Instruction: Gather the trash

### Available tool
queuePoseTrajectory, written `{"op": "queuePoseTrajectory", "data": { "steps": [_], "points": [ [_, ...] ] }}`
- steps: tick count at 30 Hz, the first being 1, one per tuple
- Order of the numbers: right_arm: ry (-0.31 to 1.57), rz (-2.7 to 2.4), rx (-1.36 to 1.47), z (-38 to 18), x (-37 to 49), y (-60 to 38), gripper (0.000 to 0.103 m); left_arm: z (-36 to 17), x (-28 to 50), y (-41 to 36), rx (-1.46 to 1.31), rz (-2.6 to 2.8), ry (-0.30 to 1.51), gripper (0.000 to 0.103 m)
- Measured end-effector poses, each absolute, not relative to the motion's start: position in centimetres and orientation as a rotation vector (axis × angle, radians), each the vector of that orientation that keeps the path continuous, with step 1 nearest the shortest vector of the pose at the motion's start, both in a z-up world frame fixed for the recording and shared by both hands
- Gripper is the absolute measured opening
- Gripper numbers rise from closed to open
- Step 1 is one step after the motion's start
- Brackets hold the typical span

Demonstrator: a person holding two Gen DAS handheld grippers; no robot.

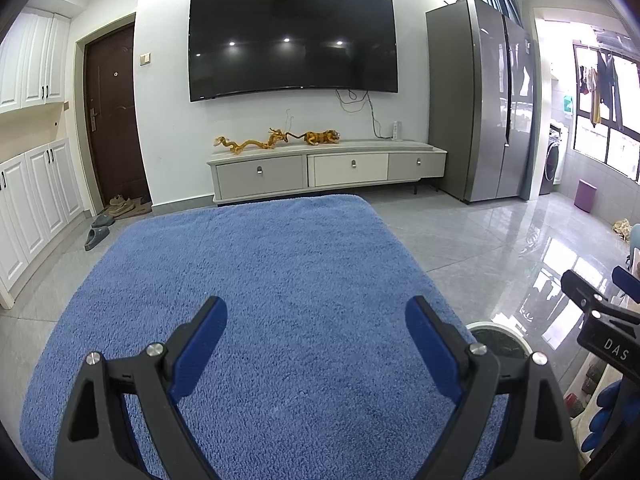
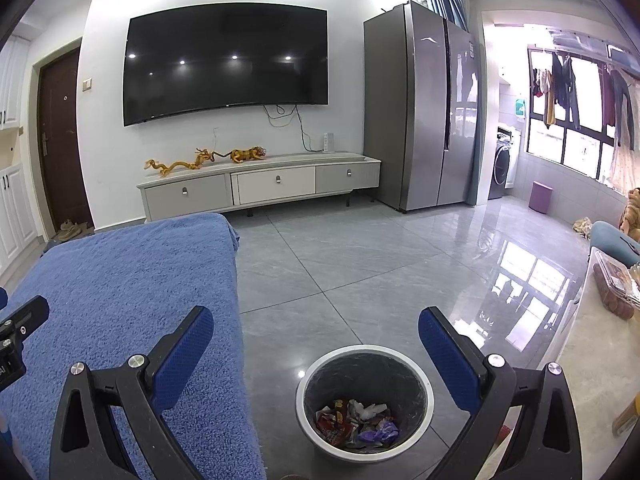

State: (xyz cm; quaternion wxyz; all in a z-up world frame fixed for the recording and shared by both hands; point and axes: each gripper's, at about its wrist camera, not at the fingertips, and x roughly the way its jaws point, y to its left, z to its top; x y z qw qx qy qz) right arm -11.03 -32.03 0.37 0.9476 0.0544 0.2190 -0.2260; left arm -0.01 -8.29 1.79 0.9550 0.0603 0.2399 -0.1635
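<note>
A round trash bin (image 2: 365, 402) with a white rim and dark liner stands on the grey tile floor. It holds crumpled wrappers (image 2: 356, 422), red, white and purple. My right gripper (image 2: 316, 334) is open and empty, held above the bin. My left gripper (image 1: 316, 322) is open and empty over the blue towel-covered surface (image 1: 256, 280). The bin's rim (image 1: 500, 338) shows behind the left gripper's right finger. The right gripper (image 1: 600, 300) also appears at the right edge of the left wrist view. No trash shows on the blue surface.
A TV cabinet (image 1: 328, 166) with dragon and tiger figures stands under a wall TV (image 1: 292, 40). A grey fridge (image 2: 424, 108) is to the right. A light counter (image 2: 600, 360) with a packaged food tray (image 2: 614, 286) runs along the right. A purple stool (image 2: 541, 197) stands by the window.
</note>
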Motion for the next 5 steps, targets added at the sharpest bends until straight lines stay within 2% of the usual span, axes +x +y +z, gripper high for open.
{"op": "queuePoseTrajectory", "data": {
  "steps": [5],
  "points": [
    [0.44, -0.463, 0.109, 0.46, -11.18, -32.06, 0.103, 1.82, -0.04, -8.27, 0.118, -0.331, 0.484, 0.091]
  ]
}}
